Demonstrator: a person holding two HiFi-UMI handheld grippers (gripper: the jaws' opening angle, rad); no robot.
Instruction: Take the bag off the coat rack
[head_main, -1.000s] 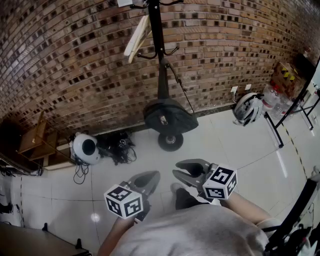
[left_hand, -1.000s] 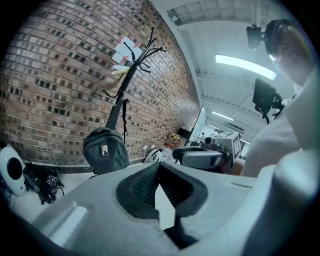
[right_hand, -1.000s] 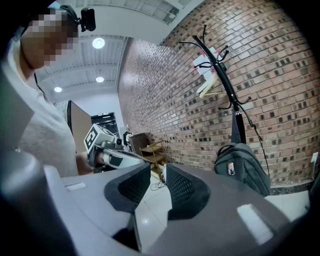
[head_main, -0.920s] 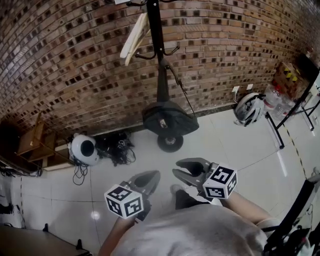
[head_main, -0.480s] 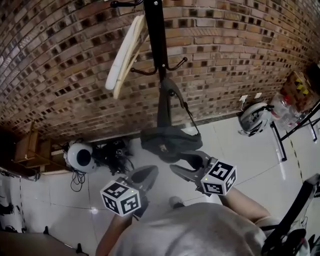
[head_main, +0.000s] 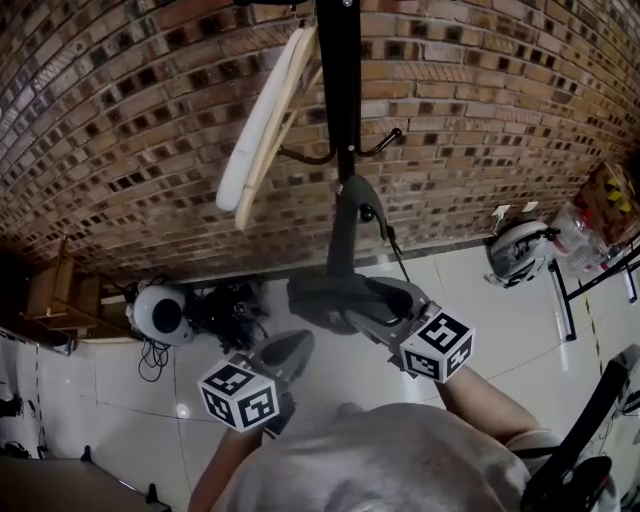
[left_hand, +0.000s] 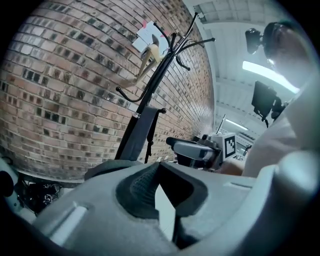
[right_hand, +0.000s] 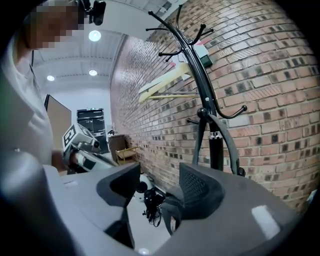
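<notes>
A dark grey bag (head_main: 325, 295) hangs by its strap (head_main: 345, 225) from a low hook of the black coat rack (head_main: 340, 110) against the brick wall. My right gripper (head_main: 390, 305) is right in front of the bag's body. Its jaws are opening and nothing is pressed between them (right_hand: 160, 172). In the right gripper view the bag (right_hand: 170, 210) shows just beyond the gap. My left gripper (head_main: 285, 350) sits lower left of the bag, apart from it, with its tips together (left_hand: 159, 167). In the left gripper view the strap (left_hand: 142, 135) hangs along the rack's pole.
A wooden hanger (head_main: 265, 120) hangs on the rack's upper left. On the floor lie a white round device (head_main: 160, 312), tangled cables (head_main: 230, 300), a wooden chair (head_main: 55, 290) and a white helmet (head_main: 520, 250). A black metal stand (head_main: 590, 270) is at right.
The view has closed in on the rack. My right gripper has moved forward up to the bag and its jaws have spread. The left gripper keeps its place, still shut.
</notes>
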